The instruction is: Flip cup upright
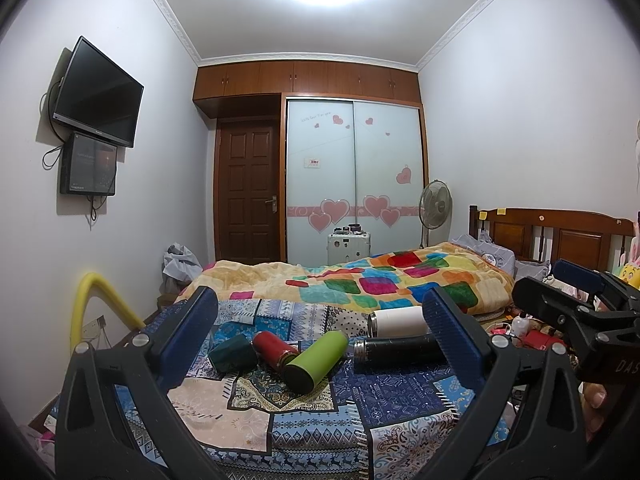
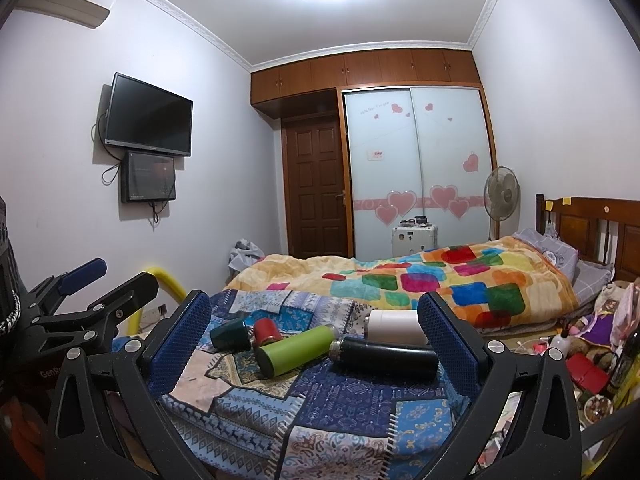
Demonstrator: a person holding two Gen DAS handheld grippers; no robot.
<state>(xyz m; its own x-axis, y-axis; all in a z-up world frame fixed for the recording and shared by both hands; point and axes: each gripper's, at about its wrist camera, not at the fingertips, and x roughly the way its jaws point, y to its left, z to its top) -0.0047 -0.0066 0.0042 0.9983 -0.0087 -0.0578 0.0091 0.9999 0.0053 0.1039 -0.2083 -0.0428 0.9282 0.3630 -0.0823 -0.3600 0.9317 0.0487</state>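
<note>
Patchwork quilt (image 1: 400,396) holds five cups lying down.
Both grippers, left (image 1: 320,336) and right (image 2: 316,340), hang wide open, empty; a nudged lime cup (image 1: 316,360) could roll off.

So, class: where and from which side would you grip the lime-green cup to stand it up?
The lime-green cup lies on its side, clear on top. Come from above and close the right gripper across its round mid-body, probably nearer the far end, then tip it upright.
</note>
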